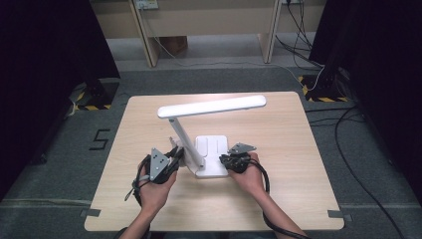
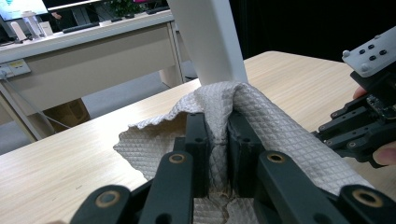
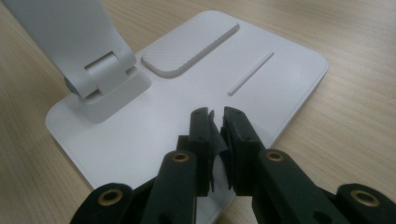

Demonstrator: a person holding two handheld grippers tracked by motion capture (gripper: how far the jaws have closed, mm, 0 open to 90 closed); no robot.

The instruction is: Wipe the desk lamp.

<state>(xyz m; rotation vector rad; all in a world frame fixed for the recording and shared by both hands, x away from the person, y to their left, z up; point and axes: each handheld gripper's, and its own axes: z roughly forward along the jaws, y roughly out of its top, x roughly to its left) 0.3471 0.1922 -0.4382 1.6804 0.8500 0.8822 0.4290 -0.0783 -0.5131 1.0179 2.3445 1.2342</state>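
While pinching a quilted white cloth (image 2: 280, 135) against the lamp (image 1: 201, 149) stem, the left gripper (image 2: 217, 140) sits left of its base. Right gripper (image 3: 215, 135), black jaws pressed nearly together, rests over the smooth white rectangular base's near edge.

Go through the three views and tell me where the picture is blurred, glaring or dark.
High view: the lamp head is blown out to near featureless white, and both side edges fall into black. Left gripper view: the cloth weave is sharp, while the desk behind is soft. Right gripper view: the lamp base is evenly lit without glare, and the claw at the very bottom goes soft.
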